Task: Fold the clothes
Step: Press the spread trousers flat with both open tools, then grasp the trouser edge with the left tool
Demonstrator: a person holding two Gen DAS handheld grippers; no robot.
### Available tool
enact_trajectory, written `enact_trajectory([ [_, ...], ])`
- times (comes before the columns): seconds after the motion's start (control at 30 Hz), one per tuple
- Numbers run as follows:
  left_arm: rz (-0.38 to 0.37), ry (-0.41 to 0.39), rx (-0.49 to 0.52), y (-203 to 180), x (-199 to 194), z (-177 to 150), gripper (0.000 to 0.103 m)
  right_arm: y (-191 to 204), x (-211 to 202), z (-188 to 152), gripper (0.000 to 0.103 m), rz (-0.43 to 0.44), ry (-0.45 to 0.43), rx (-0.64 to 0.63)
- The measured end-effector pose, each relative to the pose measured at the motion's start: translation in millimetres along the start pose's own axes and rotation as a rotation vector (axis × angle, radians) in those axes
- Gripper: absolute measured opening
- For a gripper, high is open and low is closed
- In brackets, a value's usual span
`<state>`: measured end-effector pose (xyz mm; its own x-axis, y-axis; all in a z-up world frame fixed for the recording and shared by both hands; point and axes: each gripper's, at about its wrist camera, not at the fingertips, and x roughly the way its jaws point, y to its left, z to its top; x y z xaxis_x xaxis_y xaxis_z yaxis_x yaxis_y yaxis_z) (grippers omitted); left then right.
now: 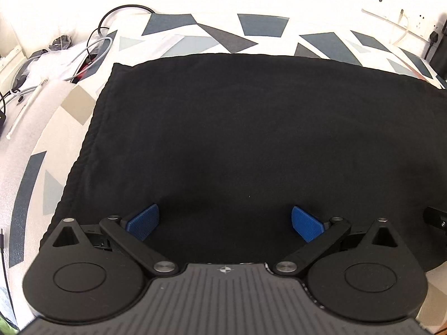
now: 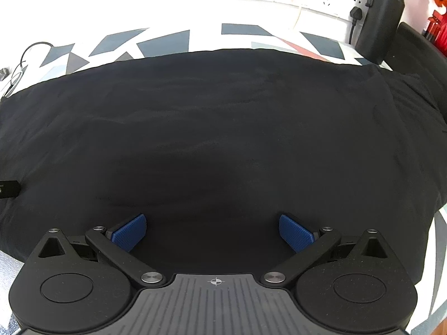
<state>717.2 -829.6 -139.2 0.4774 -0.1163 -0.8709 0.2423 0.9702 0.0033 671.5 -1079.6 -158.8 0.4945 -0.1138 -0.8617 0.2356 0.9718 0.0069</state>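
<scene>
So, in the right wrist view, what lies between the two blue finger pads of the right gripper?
Only the black garment lies there. The right gripper is open, and nothing else shows between its pads in the right wrist view.

Both wrist views face forward, close above black garment (image 1: 237,128); garment shared

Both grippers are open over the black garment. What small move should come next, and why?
Probably lower both grippers to the near edge and close on it. The left gripper and right gripper are wide open and hold nothing, and the black garment lies flat on the patterned cover, its left edge hemmed, so a fold away from the cameras looks ready to start.
</scene>
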Motion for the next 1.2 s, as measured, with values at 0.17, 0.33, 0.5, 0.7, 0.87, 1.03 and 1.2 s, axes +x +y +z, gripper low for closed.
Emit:
enact_trajectory([
  [0.17, -0.179, 0.022, -0.209, 49, -30, -19, 0.102, -1, 3, 3, 0.102, -0.004, 0.013, 0.008],
  [0.33, -0.336, -0.042, -0.565, 121, -52, -67, 0.101, 0, 4, 2, 0.102, -0.012, -0.002, 0.023],
  [0.5, -0.404, -0.076, -0.808, 162, -39, -90, 0.098, 3, 5, 3, 0.102, -0.017, -0.004, 0.034],
  [0.7, -0.379, -0.127, -0.827, 173, -28, -80, 0.098, 5, 7, 6, 0.102, -0.026, -0.009, 0.054],
  [0.87, -0.416, -0.145, -0.756, 170, -17, -68, 0.090, 5, 7, 6, 0.102, -0.024, -0.011, 0.052],
  [1.03, -0.415, -0.173, -0.781, 168, -8, -59, 0.066, 1, 7, 6, 0.102, -0.013, -0.015, 0.039],
  [1.2, -0.336, -0.178, -0.799, 170, -6, -59, 0.015, -2, 8, 5, 0.102, 0.001, -0.022, 0.021],
])
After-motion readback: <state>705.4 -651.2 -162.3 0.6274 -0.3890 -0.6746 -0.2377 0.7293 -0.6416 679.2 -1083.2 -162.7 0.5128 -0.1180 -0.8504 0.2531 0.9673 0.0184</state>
